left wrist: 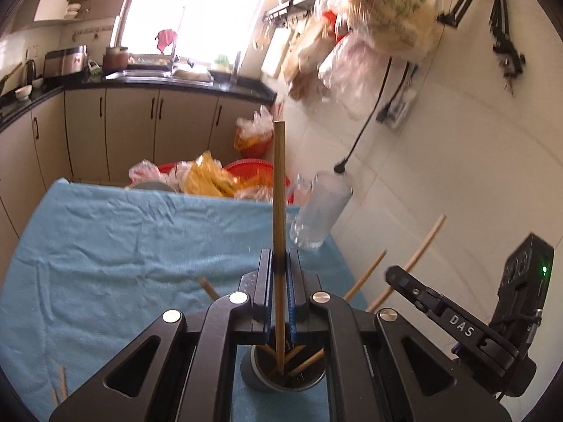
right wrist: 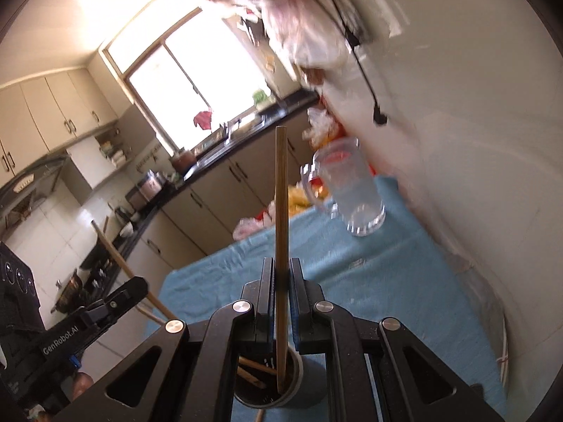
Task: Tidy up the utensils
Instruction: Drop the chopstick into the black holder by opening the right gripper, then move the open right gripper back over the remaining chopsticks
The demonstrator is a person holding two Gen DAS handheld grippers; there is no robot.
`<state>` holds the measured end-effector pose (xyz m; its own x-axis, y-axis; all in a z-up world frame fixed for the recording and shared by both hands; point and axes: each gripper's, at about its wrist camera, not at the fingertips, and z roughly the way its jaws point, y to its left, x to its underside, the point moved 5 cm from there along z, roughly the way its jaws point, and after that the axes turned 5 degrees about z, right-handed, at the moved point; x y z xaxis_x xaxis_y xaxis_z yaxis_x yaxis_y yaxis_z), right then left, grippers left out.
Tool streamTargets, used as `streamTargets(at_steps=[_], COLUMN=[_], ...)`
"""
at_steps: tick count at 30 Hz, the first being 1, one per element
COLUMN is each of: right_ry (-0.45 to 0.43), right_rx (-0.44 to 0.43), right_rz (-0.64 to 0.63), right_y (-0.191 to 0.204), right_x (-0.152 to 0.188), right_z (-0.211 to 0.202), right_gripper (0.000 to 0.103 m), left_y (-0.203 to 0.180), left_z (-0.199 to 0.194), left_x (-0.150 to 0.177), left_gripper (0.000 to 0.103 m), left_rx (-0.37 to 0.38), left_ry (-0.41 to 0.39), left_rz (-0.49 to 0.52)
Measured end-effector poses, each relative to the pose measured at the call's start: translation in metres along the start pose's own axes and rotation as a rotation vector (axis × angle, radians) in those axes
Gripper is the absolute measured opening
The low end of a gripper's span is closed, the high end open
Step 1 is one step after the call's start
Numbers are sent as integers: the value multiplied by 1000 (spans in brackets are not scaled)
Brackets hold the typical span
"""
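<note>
My left gripper [left wrist: 280, 263] is shut on a wooden chopstick [left wrist: 279, 190] that stands upright, its lower end inside a grey utensil cup [left wrist: 281, 374] holding several other chopsticks. My right gripper [right wrist: 281, 274] is shut on another wooden chopstick [right wrist: 281, 193], its lower end inside the same cup [right wrist: 269, 383]. The right gripper's body shows at the right of the left wrist view [left wrist: 457, 320]. Loose chopsticks [left wrist: 59, 385] lie on the blue cloth [left wrist: 123, 246].
A clear glass mug [left wrist: 320, 211] [right wrist: 348, 190] stands at the cloth's far right by the white tiled wall. Red baskets and plastic bags [left wrist: 211, 176] sit beyond the table's far edge. Kitchen cabinets and sink counter [left wrist: 158, 84] are behind.
</note>
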<state>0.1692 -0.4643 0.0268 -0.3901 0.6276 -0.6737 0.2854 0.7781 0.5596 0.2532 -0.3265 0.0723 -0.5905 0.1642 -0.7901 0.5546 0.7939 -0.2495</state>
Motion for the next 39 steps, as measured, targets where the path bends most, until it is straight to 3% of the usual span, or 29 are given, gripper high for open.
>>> streamTargets(at_steps=[10,12,14,19,23,28,32,39], right_ry=[108,114,94,22,17,90,175,343], right_rx=[10,10,5,-10,-43,-92,-114,-132], right_rz=[16,22,23,0,-18,-86,-126,-123], right_y=[-10,-10,-9,-1,6,20,30,40], right_x=[24,24,22,18,34,90,136,198], right_z=[28,26,18,-19,-41,-51,-45,-18], right_gripper=[10,15,22,23,23,23,23,23], left_y=[4,5,5,2,6,27,61,138], left_z=[16,14,7,-28,-60,-99,-122,-156], left_x=[23,24,23,20,29,62,104,187], left_gripper=[7,7,18,31,43,44,44,44], left_rx=[-24,-27,-21,-26,-41,-94,-148,-238], left_ry=[50,52,46,-17,-55,-52,3,105], left_rz=[19,17,9,23,22,42,36,-76])
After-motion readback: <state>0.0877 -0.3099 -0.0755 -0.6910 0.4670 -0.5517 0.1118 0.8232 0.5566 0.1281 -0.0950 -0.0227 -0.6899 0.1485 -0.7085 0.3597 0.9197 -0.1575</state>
